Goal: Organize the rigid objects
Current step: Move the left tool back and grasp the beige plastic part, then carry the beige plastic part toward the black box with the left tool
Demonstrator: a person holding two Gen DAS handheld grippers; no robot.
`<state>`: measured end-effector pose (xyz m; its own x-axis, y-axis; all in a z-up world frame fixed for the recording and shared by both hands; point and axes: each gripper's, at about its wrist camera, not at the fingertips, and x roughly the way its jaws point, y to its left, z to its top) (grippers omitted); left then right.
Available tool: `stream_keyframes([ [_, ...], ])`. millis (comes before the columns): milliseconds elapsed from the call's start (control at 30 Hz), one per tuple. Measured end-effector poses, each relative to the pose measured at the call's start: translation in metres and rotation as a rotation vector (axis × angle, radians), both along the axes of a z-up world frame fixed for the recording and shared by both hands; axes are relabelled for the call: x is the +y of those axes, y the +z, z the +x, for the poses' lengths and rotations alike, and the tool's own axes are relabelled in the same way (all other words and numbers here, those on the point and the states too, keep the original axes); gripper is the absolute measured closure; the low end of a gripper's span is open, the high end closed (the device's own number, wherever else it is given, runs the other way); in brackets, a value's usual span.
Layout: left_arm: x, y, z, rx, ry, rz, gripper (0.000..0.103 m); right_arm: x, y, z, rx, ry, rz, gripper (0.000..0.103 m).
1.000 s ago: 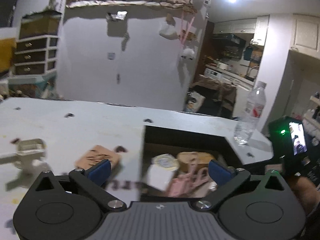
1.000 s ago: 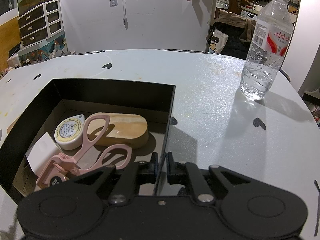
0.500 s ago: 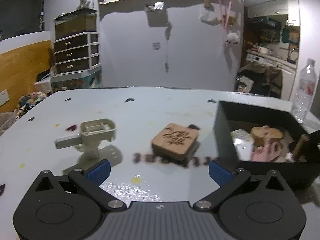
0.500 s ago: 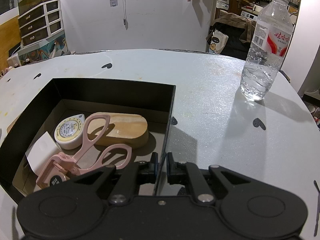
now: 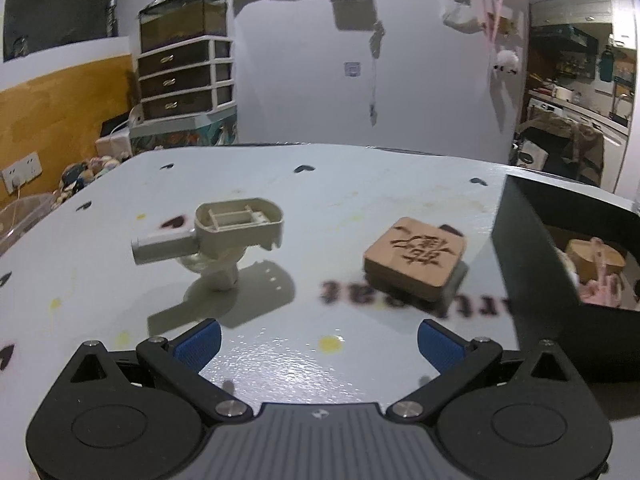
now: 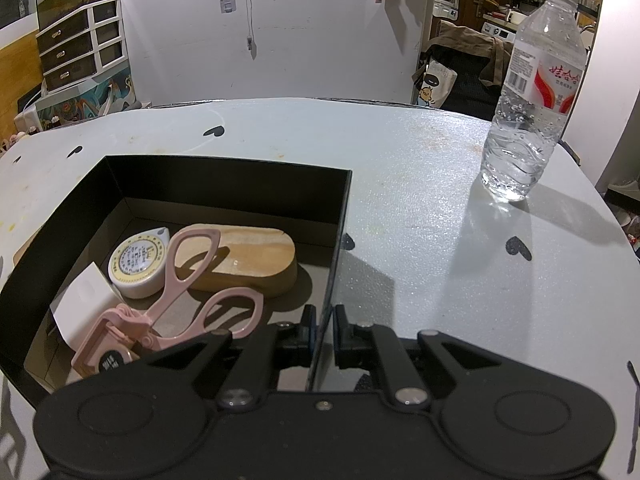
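Observation:
A black box (image 6: 224, 184) sits on the grey table, holding pink scissor-like tongs (image 6: 188, 292), a round tape measure (image 6: 138, 262), a wooden block (image 6: 252, 256) and a white card (image 6: 82, 300). My right gripper (image 6: 322, 334) is shut on the box's right wall, near its front corner. In the left wrist view a beige plastic part (image 5: 224, 236) stands on the table to the left, and a carved wooden square (image 5: 416, 262) lies to the right, beside the box (image 5: 532, 256). My left gripper (image 5: 318, 346) hovers open in front of both, holding nothing.
A clear water bottle (image 6: 532, 96) stands at the table's far right. The table (image 5: 320, 184) carries small heart marks and yellow spots. White drawers (image 5: 184, 80) stand against the wall beyond the table's left end.
The left gripper has swung left, away from the box, and dropped lower; the beige part and wooden square now lie ahead of it. The right gripper kept still on the box wall.

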<state>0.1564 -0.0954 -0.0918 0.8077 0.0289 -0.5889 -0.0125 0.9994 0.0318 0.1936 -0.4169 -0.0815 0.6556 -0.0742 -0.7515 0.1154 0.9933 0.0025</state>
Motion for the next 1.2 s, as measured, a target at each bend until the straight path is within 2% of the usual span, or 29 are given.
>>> stream_keyframes([
  [267,0.02,-0.008,0.026,-0.014,0.059,-0.018,0.0,0.0,-0.001,0.0,0.003,0.003,-0.003,0.095],
  [500,0.04,0.0,0.041,-0.128,0.129,-0.068,0.001,0.001,-0.004,0.003,0.013,0.006,-0.012,0.095],
  [733,0.044,0.006,0.065,-0.148,0.174,-0.03,0.002,0.001,-0.004,0.003,0.013,0.006,-0.014,0.095],
  [767,0.044,0.005,0.067,-0.152,0.174,-0.023,0.01,0.001,-0.004,0.003,0.013,0.006,-0.013,0.095],
  [800,0.045,0.004,0.069,-0.149,0.177,-0.01,0.023,0.001,-0.004,0.003,0.013,0.007,-0.013,0.095],
  [900,0.046,0.002,0.066,-0.147,0.204,0.007,0.04,0.001,-0.004,0.003,0.013,0.006,-0.013,0.095],
  [1067,0.054,0.006,0.045,-0.126,0.181,-0.058,0.041,0.001,-0.004,0.003,0.012,0.007,-0.013,0.095],
  [1200,0.056,0.014,0.022,-0.149,0.154,-0.077,0.041,0.002,-0.005,0.003,0.013,0.007,-0.017,0.095],
])
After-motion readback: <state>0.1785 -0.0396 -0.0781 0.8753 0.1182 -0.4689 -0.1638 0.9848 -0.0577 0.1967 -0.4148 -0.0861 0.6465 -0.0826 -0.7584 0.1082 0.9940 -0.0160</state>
